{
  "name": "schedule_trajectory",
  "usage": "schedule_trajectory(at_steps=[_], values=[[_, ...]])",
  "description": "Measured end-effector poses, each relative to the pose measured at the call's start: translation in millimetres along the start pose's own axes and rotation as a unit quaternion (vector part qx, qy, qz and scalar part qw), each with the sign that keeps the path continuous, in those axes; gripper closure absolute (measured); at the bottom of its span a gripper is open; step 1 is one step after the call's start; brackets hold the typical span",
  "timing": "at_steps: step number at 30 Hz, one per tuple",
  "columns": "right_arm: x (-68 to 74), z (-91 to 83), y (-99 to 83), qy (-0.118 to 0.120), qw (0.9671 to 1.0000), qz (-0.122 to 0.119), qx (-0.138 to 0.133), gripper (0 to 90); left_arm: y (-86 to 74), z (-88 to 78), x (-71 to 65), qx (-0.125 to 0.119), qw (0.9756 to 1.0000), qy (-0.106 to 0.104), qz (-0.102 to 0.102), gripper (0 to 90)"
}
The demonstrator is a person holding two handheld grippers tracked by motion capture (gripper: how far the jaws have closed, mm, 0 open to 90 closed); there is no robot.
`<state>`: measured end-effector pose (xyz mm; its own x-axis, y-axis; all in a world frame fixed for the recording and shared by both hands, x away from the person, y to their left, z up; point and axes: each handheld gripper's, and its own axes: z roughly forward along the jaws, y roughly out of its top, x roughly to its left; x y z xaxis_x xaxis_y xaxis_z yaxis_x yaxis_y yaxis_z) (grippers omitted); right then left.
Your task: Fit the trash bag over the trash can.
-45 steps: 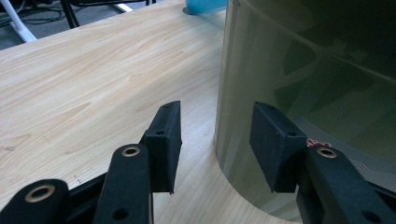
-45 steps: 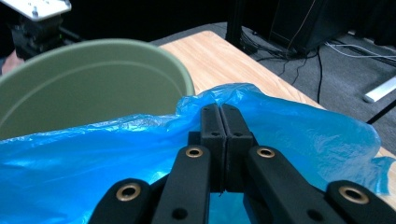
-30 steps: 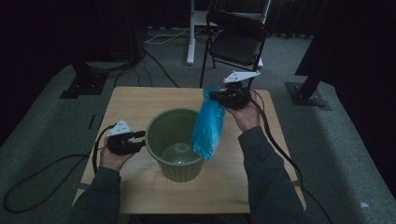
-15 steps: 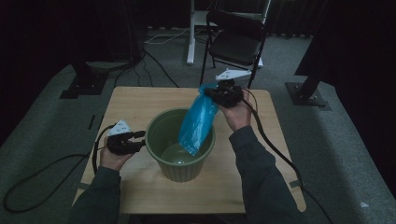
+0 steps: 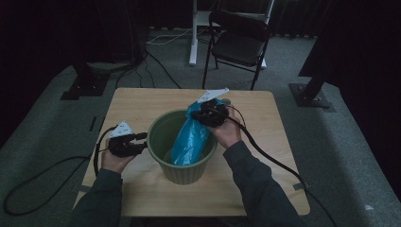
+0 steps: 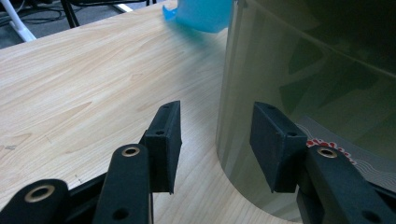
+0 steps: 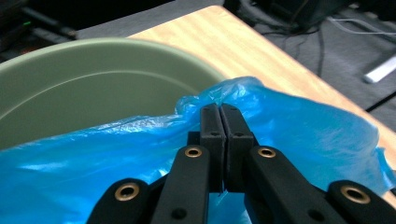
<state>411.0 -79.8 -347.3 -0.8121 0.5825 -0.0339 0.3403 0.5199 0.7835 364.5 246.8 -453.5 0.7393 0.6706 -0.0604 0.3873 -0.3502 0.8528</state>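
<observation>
Right gripper [image 7: 223,116] has its jaws pinched tight on the blue plastic bag [image 5: 189,137], which hangs down inside the green bin [image 5: 158,142] on the wooden table [image 5: 132,101]. Left gripper [image 6: 215,144] is spread wide against the bin's outer wall, not squeezing anything.

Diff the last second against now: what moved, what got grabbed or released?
The right gripper, shut on the blue bag throughout, carried it from beside the green bucket over the rim; the bag's lower end now hangs inside. Nothing was released or newly gripped. Unchanged: the left gripper open at the bucket's side, one jaw near its wall, and the bucket at the same spot on the table.
</observation>
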Motion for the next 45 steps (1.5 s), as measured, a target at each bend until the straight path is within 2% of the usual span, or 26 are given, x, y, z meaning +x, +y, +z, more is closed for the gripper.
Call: schedule_trajectory(at_steps=[6,9,12,14,17,20,22,24,27,33,38,40,42,45], values=[[10.2,0.6,-3.5,0.022,0.9996,-0.009,0.017,86.2,-0.3,1.0,0.0,0.002,1.0000,0.000,0.000,53.4],[14.3,2.8,-5.2,0.041,0.9986,-0.015,0.028,84.6,-0.3,1.7,-0.6,0.003,1.0000,-0.001,0.002,53.4],[16.7,3.9,-6.4,0.063,0.9970,-0.025,0.037,74.3,-0.3,1.3,-0.4,0.003,1.0000,0.000,0.001,53.4],[16.4,0.9,-6.2,0.074,0.9963,-0.034,0.028,66.7,-0.7,0.8,0.4,0.002,1.0000,0.000,-0.001,53.4],[13.2,-8.0,-3.8,0.077,0.9963,-0.037,0.008,59.2,-0.9,0.2,1.1,0.001,1.0000,0.000,-0.003,53.3],[5.9,-18.5,-1.0,0.054,0.9980,-0.031,-0.011,56.9,-0.8,0.1,1.2,0.000,1.0000,0.001,-0.002,53.3],[-3.3,-25.1,-0.6,0.034,0.9991,-0.015,-0.020,56.3,-0.7,0.2,1.0,0.000,1.0000,0.000,-0.002,53.3],[-12.8,-28.6,-2.8,0.027,0.9992,0.000,-0.030,56.3,-0.7,0.6,0.8,0.001,1.0000,0.000,-0.002,53.3],[-28.5,-28.8,-10.0,0.008,0.9996,0.017,-0.023,55.4,-0.7,0.9,0.7,0.002,1.0000,0.000,-0.001,53.3],[-49.1,-33.4,-29.4,-0.008,0.9986,0.047,-0.024,54.1,-1.2,1.0,1.0,0.003,1.0000,0.000,-0.001,53.3],[-63.8,-40.0,-45.0,-0.035,0.9976,0.056,-0.018,54.2,-1.1,1.2,1.1,0.003,1.0000,0.001,-0.001,53.3],[-66.6,-40.4,-47.9,-0.039,0.9973,0.060,-0.017,54.2,-1.1,1.5,0.8,0.003,1.0000,0.000,-0.001,53.3],[-73.8,-38.0,-55.7,-0.050,0.9968,0.062,-0.009,53.5,-0.9,2.2,0.5,0.004,1.0000,-0.001,-0.001,53.3],[-76.4,-31.6,-59.6,-0.057,0.9967,0.058,-0.004,51.5,-1.0,2.9,0.5,0.004,1.0000,-0.002,-0.002,53.3]])
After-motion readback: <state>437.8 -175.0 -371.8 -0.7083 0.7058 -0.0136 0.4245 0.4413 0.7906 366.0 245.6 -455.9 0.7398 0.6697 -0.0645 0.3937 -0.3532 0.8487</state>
